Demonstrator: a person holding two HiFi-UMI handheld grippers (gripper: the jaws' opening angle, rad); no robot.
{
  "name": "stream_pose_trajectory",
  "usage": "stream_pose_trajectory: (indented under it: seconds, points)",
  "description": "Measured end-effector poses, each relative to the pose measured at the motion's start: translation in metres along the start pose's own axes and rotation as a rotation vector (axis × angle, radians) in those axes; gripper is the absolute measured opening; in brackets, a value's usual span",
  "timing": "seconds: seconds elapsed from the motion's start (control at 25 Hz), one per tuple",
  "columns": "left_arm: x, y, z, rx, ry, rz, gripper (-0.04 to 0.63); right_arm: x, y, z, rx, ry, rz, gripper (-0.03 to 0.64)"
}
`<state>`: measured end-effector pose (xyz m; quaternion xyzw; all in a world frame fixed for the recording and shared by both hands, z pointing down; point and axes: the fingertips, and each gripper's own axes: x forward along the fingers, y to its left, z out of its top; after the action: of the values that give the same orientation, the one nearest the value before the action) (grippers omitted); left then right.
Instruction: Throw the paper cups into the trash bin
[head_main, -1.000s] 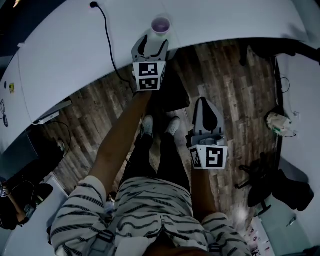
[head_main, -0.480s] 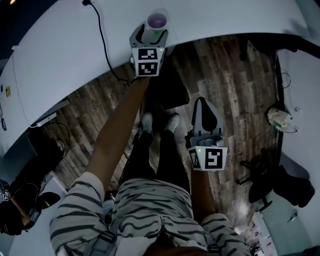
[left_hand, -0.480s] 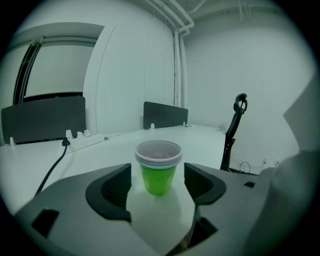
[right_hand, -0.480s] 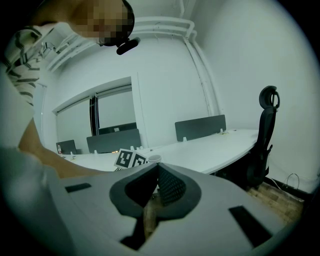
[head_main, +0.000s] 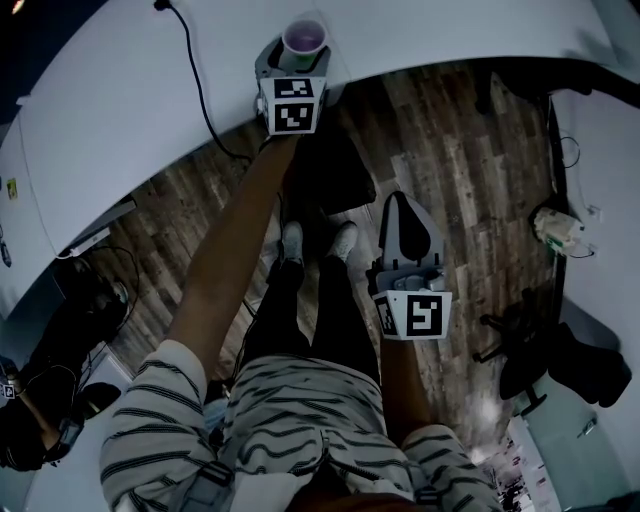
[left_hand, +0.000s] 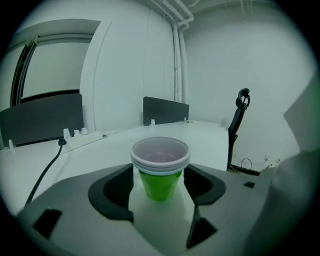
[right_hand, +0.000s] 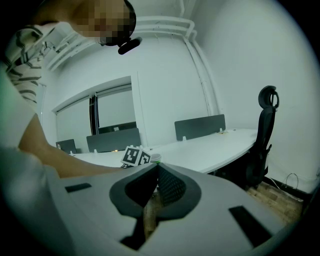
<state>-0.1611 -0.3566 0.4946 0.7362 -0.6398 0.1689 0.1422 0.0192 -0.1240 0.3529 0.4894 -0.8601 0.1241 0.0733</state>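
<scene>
**Cup framed by the left tool, grasp not yet made**

At the far left, a black cable (head_main: 196, 75) trails across the white tabletop (head_main: 110, 110) and drops over its edge. Just to its right, the left tool (head_main: 300, 58) reaches over the tabletop's edge with its jaws spread wide, one on each side of a paper cup (left_hand: 160, 170). The cup has a green wall and a pale rim. It stands upright on the tabletop, between the pads but not pressed by them, and the left gripper view shows a sliver of space along each side of its wall.

Further right and lower, the right tool (head_main: 402, 215) hangs over the wooden floor (head_main: 470, 150), well away from the tabletop. Its jaws are closed tip to tip with nothing between them. An office chair (right_hand: 262, 135) stands by the tabletop's far end in the right gripper view.

The step in hand looks like the pick-up. The cup is lined up for a grasp but has not been taken, so the task is at an early stage for this cup. The next move calls for closing the left jaws gently on the cup wall, since thin paper crushes or tips easily. Then the cup has to be lifted clear and carried to the bin. A dark shape on the floor below the tabletop edge may be that bin, though the dim head view does not settle it.
</scene>
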Motion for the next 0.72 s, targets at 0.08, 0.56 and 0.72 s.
stream_pose_trajectory:
  seconds: [0.08, 0.56, 0.72]
  points:
    - [0.001, 0.002, -0.002, -0.003, 0.005, 0.009, 0.306, -0.002, -0.001, -0.001, -0.001, 0.0, -0.001, 0.009]
    - [-0.023, 0.0, 0.011, -0.026, -0.026, 0.009, 0.29, -0.011, -0.004, 0.004, -0.003, -0.011, -0.012, 0.009]
    - [-0.041, -0.001, 0.025, -0.061, -0.059, 0.017, 0.288, -0.019, -0.003, 0.009, -0.002, -0.023, -0.015, 0.009]
